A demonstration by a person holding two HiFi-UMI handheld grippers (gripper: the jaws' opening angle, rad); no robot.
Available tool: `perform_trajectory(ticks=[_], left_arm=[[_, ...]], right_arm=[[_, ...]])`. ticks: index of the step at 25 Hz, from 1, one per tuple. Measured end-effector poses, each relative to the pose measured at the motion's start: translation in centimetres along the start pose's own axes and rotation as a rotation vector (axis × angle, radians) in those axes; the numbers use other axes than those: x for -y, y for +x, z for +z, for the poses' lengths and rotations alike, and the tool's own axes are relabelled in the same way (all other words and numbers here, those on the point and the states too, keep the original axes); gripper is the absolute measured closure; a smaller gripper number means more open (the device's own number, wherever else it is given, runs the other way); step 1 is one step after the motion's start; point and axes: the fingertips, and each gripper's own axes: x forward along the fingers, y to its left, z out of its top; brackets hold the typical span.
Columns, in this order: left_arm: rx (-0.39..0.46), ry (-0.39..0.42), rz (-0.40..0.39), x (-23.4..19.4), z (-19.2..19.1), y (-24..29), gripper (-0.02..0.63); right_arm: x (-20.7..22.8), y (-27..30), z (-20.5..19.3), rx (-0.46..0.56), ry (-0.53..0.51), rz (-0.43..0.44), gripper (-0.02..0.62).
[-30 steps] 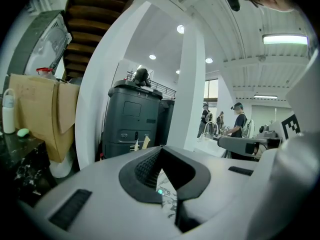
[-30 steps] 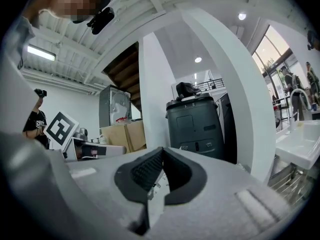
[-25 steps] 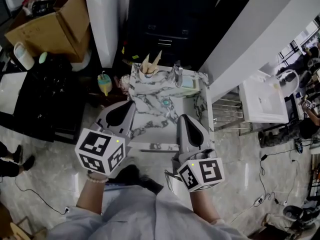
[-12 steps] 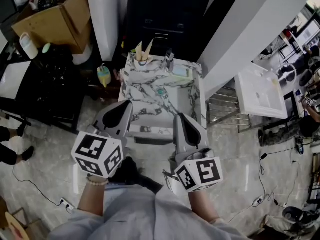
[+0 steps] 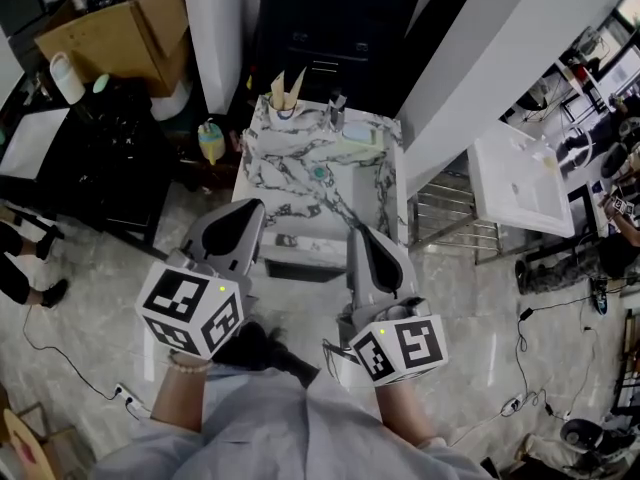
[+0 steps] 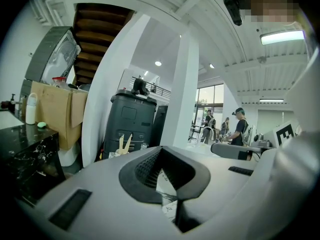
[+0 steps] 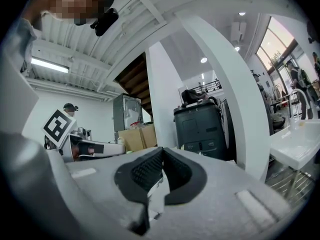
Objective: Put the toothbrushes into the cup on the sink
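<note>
Two pale toothbrushes (image 5: 288,86), splayed apart, standing in small cup (image 5: 285,111), far left corner of marble-patterned sink (image 5: 275,183)

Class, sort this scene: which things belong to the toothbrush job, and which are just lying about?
Belong to the job: toothbrushes; cup; marble-patterned sink.
Lying about: cardboard box; white bottle; plain white sink.

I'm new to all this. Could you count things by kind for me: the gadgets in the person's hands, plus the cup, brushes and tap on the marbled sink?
Grippers: 2, the left gripper and the right gripper
Cup: 1
Toothbrushes, standing in the cup: 2
Tap: 1
Total: 6
</note>
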Motion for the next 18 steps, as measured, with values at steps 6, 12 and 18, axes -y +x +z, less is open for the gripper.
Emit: perform_trajectory(ticks=[6,12,18], left_arm=[[0.011,0.015,-0.014,0.3,0.7,-0.9,0.601],[0.012,0.042,-0.040,0.2,1.6,-1.5,0.601],[0.018,0.055,-0.055,-0.8,2.5,-1.9,0.601]], right_arm=[[-1.0,0.1,0.5,0.013,-0.005,0.009,0.597],[-2.0,0.7,1.2,0.024,-0.008,0.003,0.597],[-3.2,2.0,1.6,0.032,-0.014,0.001,0.597]])
